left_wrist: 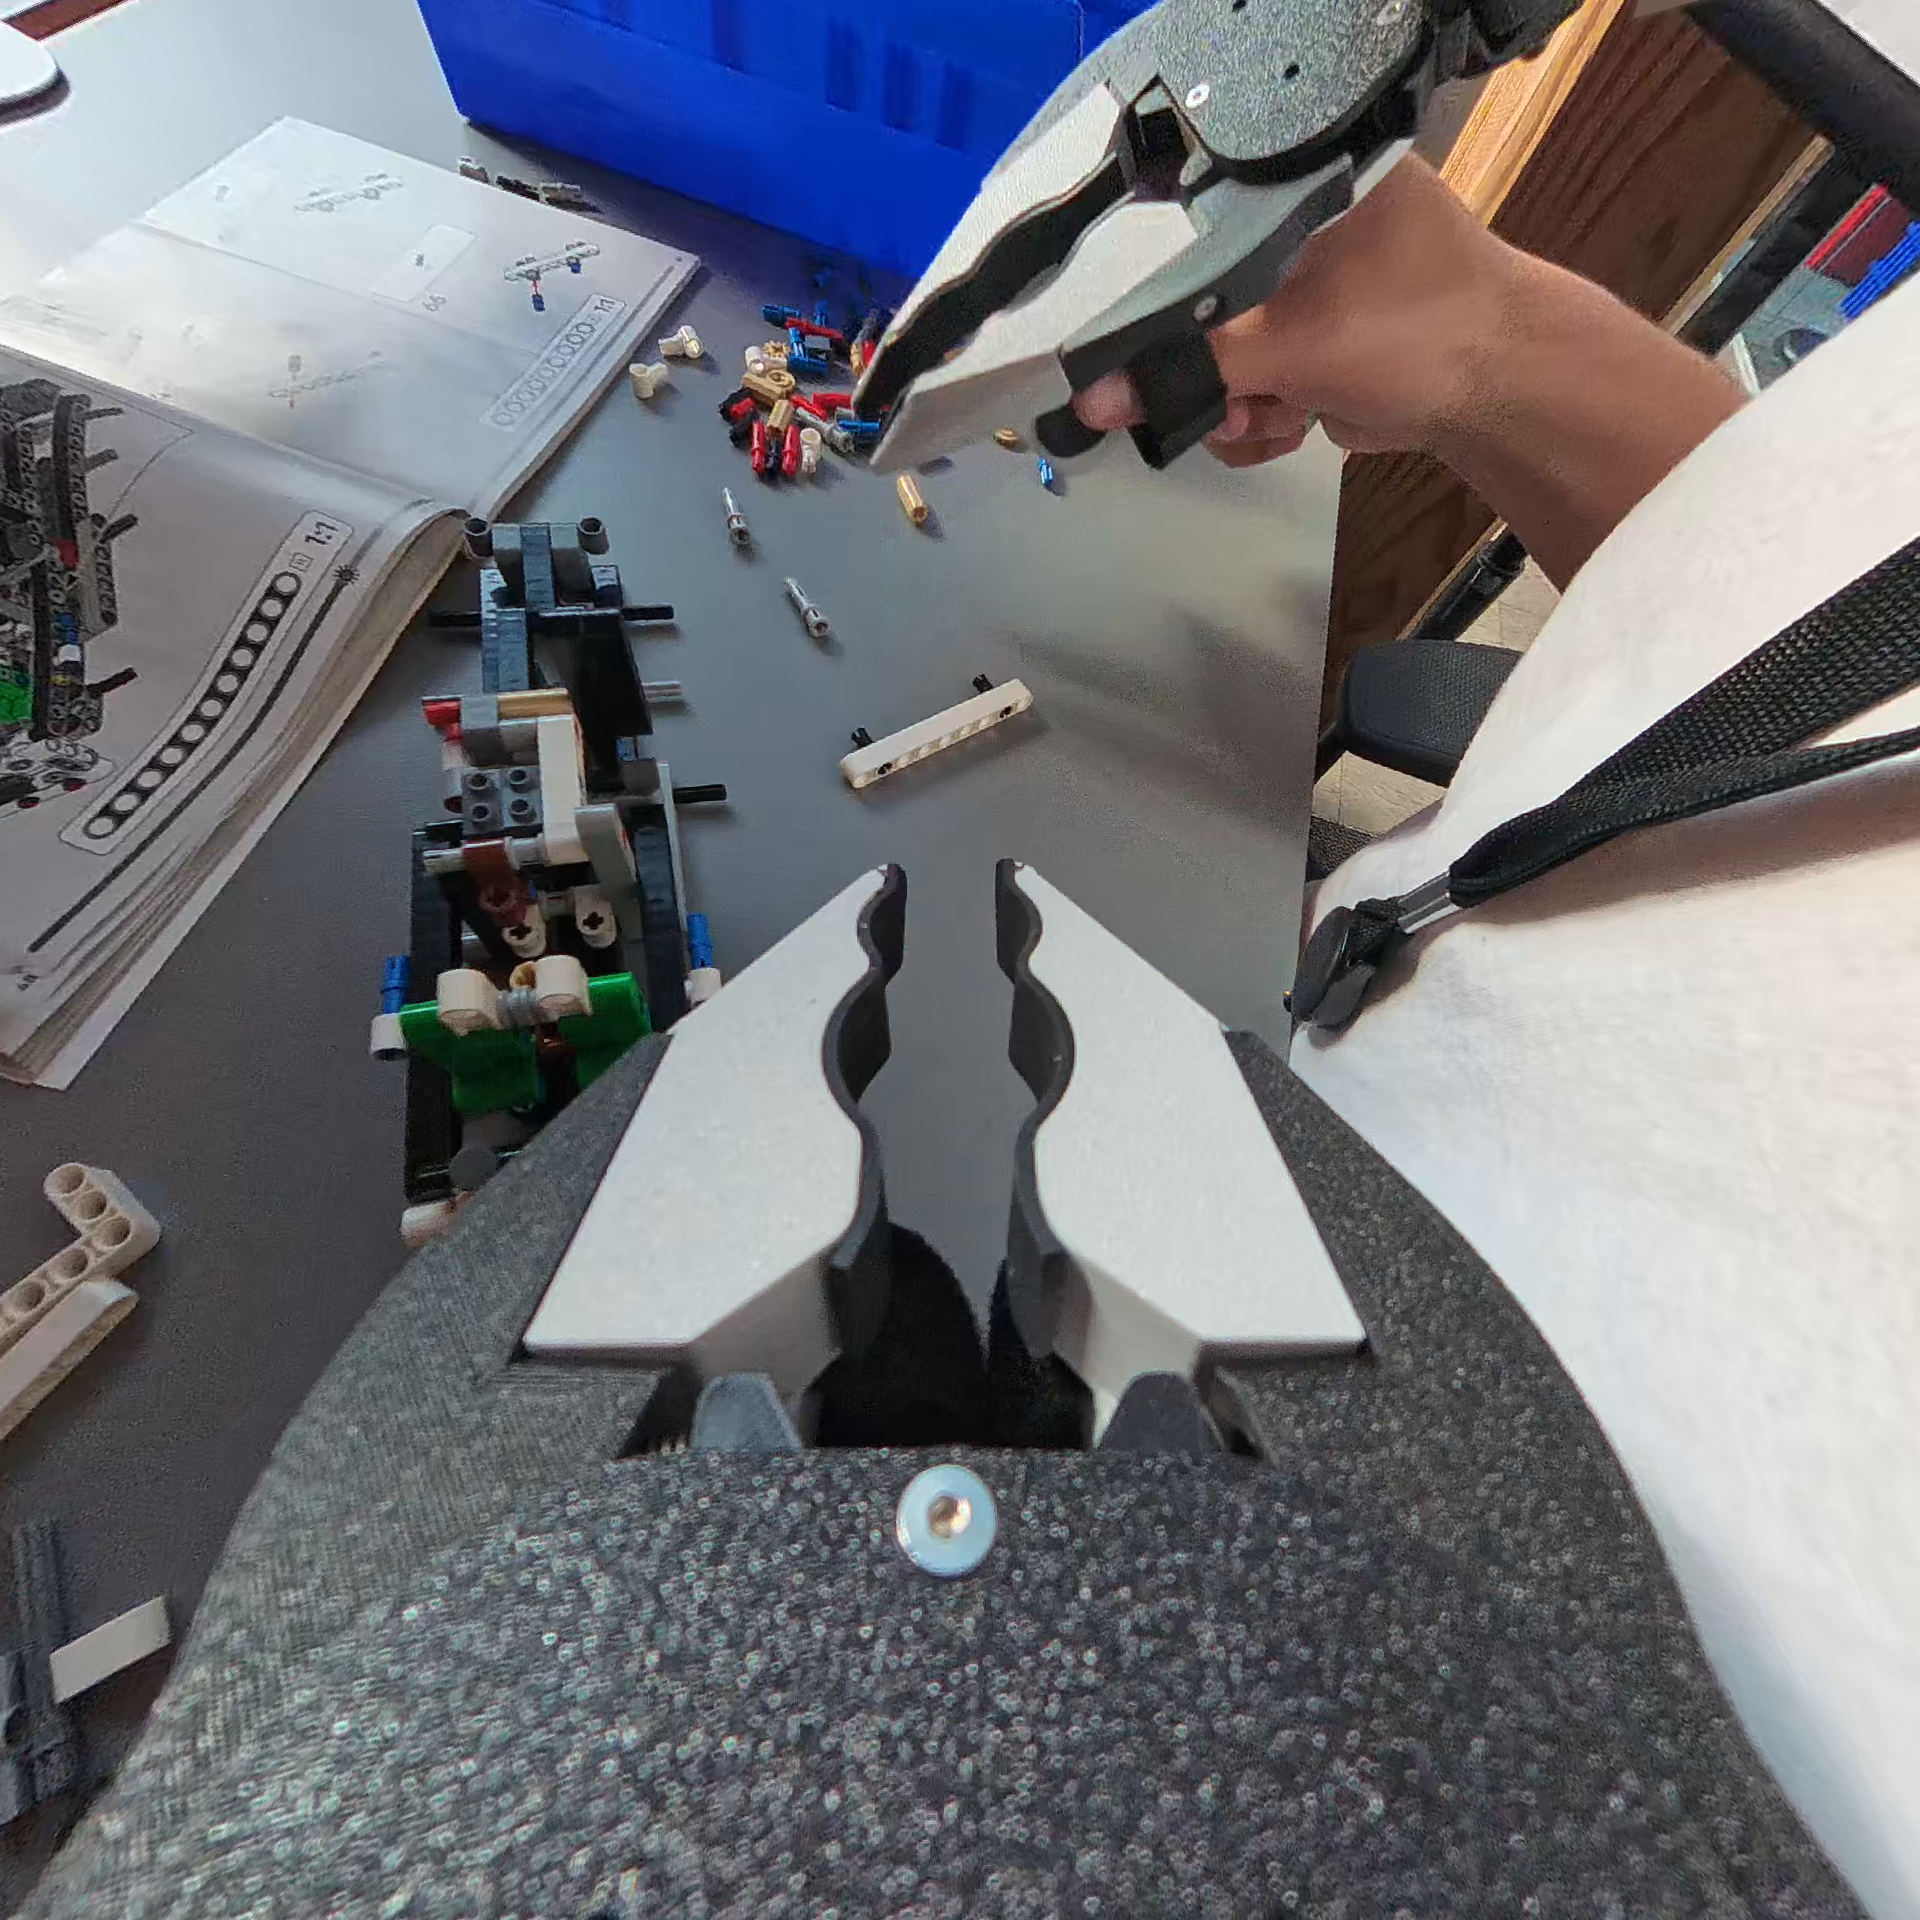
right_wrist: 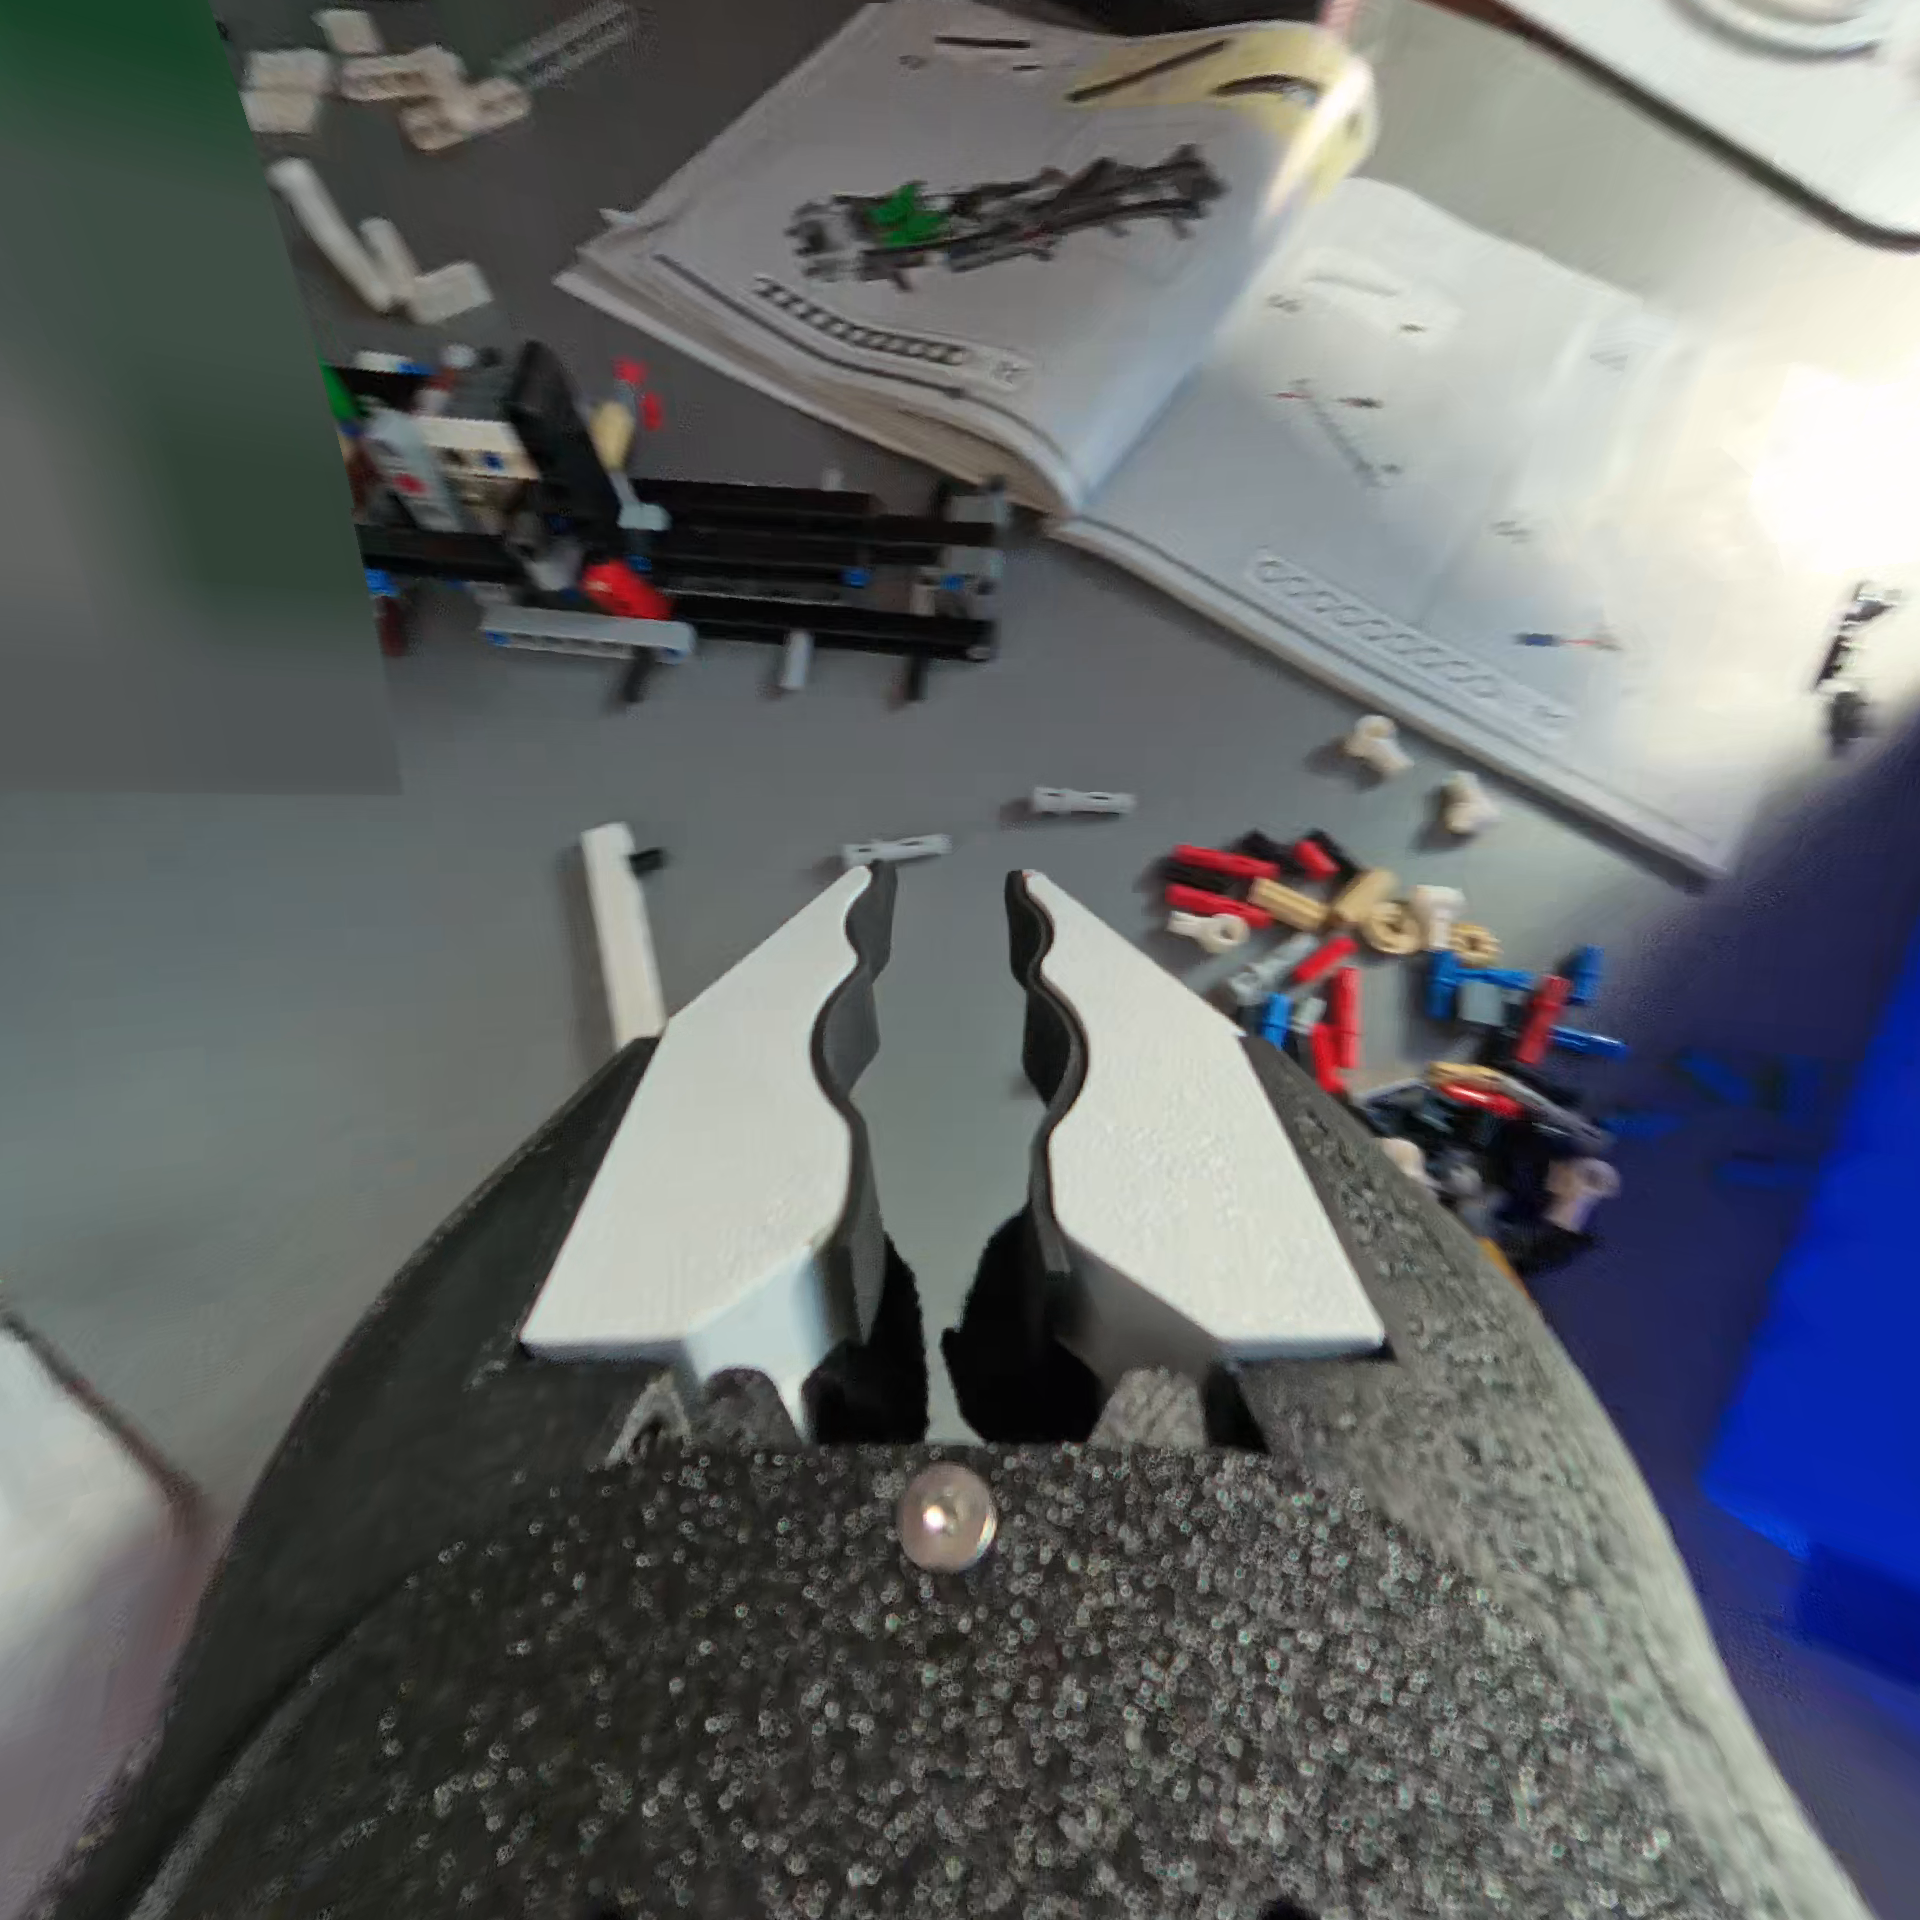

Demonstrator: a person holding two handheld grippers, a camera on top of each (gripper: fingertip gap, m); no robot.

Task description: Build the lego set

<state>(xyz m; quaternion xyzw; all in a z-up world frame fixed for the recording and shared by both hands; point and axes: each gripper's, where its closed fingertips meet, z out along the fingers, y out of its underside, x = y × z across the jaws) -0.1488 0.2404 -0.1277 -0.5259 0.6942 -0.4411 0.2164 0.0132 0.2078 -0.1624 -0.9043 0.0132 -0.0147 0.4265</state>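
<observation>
A part-built Lego chassis (left_wrist: 551, 831) of black, grey, white and green pieces lies on the dark table; it also shows in the right wrist view (right_wrist: 665, 540). A white beam (left_wrist: 935, 732) with black pins lies right of it, and also shows in the right wrist view (right_wrist: 618, 935). My left gripper (left_wrist: 948, 873) is open and empty, just above the table near the beam. My right gripper (right_wrist: 940, 883) is open and empty; in the left wrist view it (left_wrist: 878, 416) hovers over a pile of small pins (left_wrist: 800, 400), also seen in the right wrist view (right_wrist: 1382, 966).
An open instruction booklet (left_wrist: 260, 436) lies left of the chassis. A blue bin (left_wrist: 790, 114) stands at the back. Loose white beams (left_wrist: 73, 1257) lie near left. Two grey pins (left_wrist: 805, 608) lie apart. The table edge (left_wrist: 1314, 727) runs along the right, beside a person in a white shirt. One gripper's finger ends stand about 15 centimeters off the other's.
</observation>
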